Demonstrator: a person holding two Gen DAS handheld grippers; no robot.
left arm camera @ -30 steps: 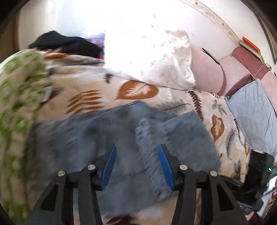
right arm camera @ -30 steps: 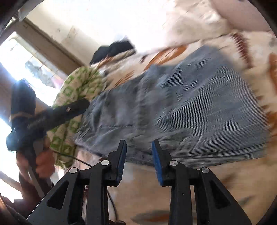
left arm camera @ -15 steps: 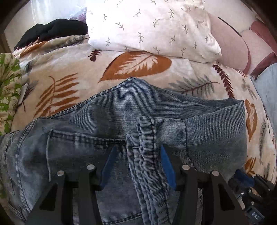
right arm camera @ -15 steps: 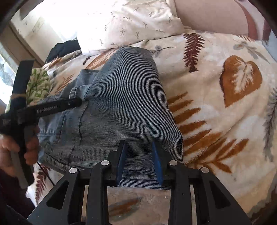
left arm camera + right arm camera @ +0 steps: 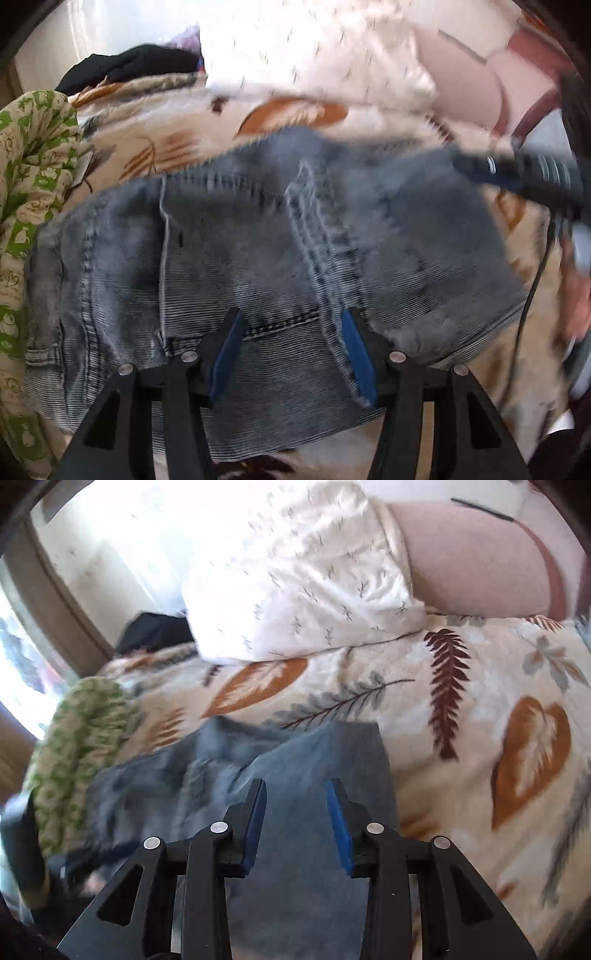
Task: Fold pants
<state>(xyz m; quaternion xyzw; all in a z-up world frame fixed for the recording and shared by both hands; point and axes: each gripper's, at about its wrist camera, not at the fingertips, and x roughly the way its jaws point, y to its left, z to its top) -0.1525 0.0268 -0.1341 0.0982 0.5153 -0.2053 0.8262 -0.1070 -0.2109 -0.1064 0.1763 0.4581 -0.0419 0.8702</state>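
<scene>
On the bed: we see the jeans (image 5: 258,254) lying partly folded on the leaf-print blanket (image 5: 461,709).
Handling: we judge the denim heavy, limp and grippy, with stiff bulky seams.
Where to hold: we would pinch a folded edge or the hem.
Left gripper (image 5: 291,350): jaws partway apart, opening, over the seam, gripping nothing.
Right gripper (image 5: 295,823): jaws partway apart, opening, above the denim, empty.

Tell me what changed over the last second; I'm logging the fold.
The left hand-held gripper dropped closer to the jeans, jaws widening, nothing gripped. The right hand-held gripper swung sideways over the folded leg, jaws opening, empty. Jeans, pillow and leaf blanket stayed put.
</scene>
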